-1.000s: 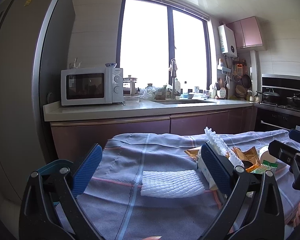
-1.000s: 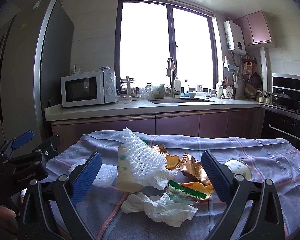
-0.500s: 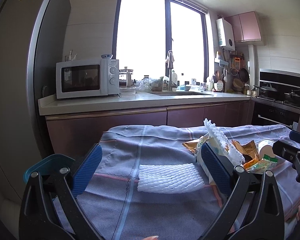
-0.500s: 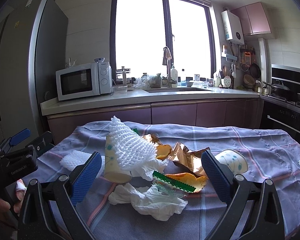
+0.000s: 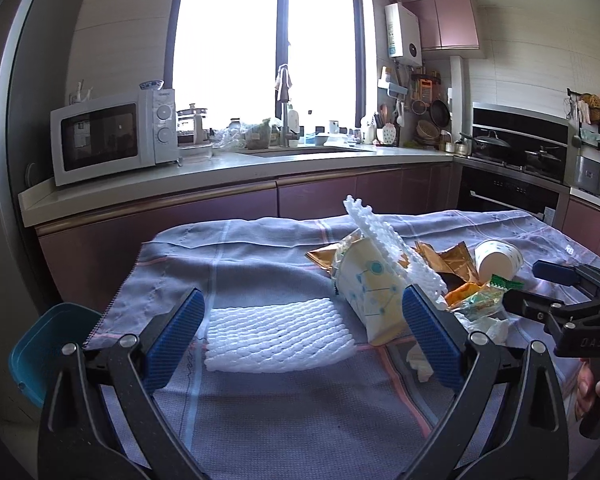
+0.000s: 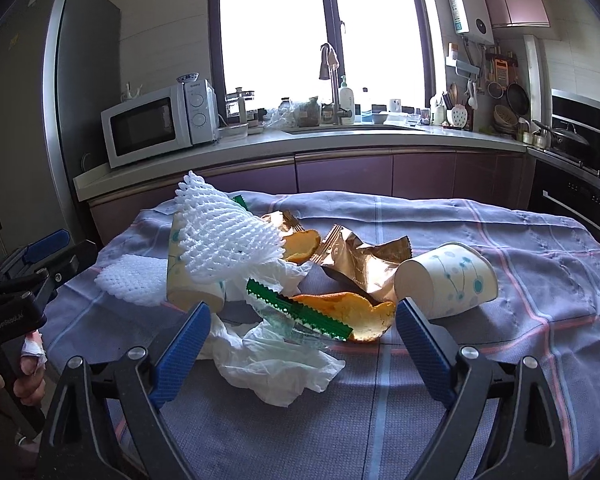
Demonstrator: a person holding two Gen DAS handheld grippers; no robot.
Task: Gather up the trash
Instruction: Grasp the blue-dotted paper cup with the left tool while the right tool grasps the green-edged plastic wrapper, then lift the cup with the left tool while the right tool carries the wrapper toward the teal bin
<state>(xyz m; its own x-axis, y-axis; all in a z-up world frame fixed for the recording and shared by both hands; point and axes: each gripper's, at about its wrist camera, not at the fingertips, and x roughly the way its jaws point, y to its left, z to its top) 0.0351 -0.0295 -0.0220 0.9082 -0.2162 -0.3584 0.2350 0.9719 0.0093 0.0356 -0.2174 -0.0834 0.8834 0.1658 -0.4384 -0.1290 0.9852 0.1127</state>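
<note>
On the table (image 6: 520,240), under a lilac-grey checked cloth (image 5: 260,420), the trash lies in a loose heap toward the middle, with a kitchen counter (image 6: 260,148) and a white microwave (image 6: 156,124) well behind it and a blue bin (image 5: 40,352) showing past the cloth's left edge in the left wrist view. The largest piece is a white foam net sleeve (image 6: 224,236) draped over an upright paper cup (image 6: 192,292), which tilts slightly. A second, flat foam net (image 5: 276,336) lies apart from the heap on its left, directly ahead of the left gripper (image 5: 300,340), whose blue pads stand wide apart with nothing touching them; the net sits between and beyond them. To the right of the heap a second paper cup (image 6: 448,284) lies on its side, its mouth turned toward the pile. Between the two cups are a crumpled gold foil wrapper (image 6: 360,256), two pieces of orange peel (image 6: 348,312), and a clear wrapper with a green serrated edge (image 6: 296,312) resting on the nearer peel. A crumpled white tissue (image 6: 276,360) lies nearest the camera, just in front of the right gripper (image 6: 304,348). That gripper's jaws are closing, though still set wide, and the tissue and the green-edged wrapper sit between the pads without being pressed. A hand (image 6: 28,376) holds the left gripper's handle at the edge of the right wrist view.
</note>
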